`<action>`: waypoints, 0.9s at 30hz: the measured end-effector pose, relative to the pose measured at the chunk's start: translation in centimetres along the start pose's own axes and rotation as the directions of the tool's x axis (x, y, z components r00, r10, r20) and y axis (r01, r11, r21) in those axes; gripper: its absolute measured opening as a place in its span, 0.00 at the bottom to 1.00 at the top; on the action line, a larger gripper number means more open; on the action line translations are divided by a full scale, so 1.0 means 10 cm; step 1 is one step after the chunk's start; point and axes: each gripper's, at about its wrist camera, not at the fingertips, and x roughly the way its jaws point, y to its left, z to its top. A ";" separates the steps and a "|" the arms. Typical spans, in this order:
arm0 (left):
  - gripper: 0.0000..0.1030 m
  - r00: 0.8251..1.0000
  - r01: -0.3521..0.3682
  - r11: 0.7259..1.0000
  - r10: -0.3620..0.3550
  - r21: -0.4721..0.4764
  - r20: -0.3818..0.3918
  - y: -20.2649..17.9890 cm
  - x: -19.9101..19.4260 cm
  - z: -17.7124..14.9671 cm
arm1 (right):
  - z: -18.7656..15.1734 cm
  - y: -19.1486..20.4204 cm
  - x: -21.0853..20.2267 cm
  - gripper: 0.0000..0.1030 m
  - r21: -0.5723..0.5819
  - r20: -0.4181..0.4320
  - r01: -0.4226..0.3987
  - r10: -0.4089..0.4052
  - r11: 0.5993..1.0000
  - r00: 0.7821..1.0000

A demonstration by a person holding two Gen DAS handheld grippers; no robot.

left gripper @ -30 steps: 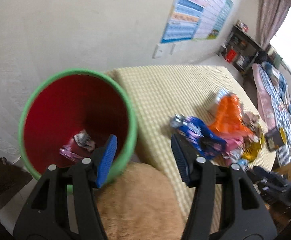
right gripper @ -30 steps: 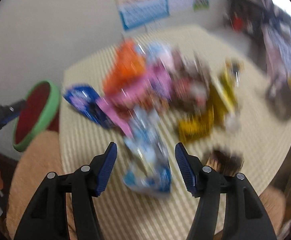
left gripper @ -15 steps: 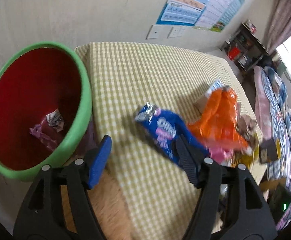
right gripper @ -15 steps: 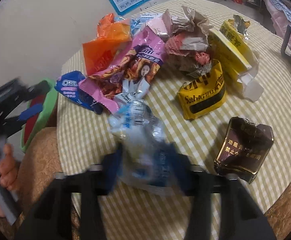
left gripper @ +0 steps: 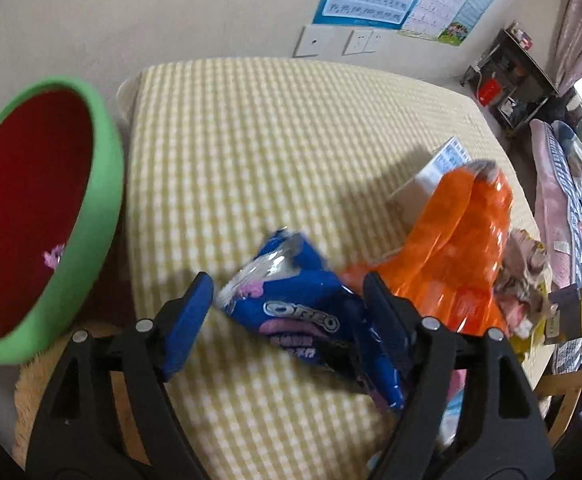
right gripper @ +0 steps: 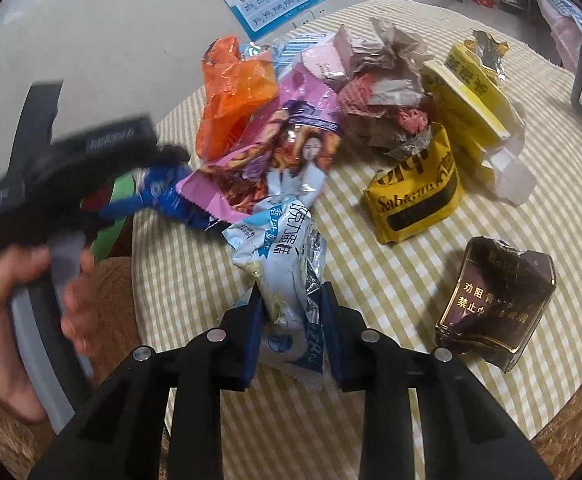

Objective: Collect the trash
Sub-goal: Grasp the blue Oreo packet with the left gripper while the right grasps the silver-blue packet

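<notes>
Checked tablecloth, blue OREO wrapper

Crumpled wrappers heaped on tablecloth

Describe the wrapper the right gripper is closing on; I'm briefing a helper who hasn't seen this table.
On the yellow checked tablecloth, find the trash heap, then its near end by the right gripper. There lies the pale blue and white wrapper, silver inside, clamped between the blue fingers. Unlike the pink wrapper beyond it, it carries large Chinese characters and no face.
</notes>
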 end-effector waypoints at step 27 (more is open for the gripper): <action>0.16 0.987 0.108 0.992 -0.100 0.064 -0.128 0.04 0.00 -0.34 | -0.02 0.03 -0.03 0.27 -0.004 0.009 0.029 -0.028 1.000 1.000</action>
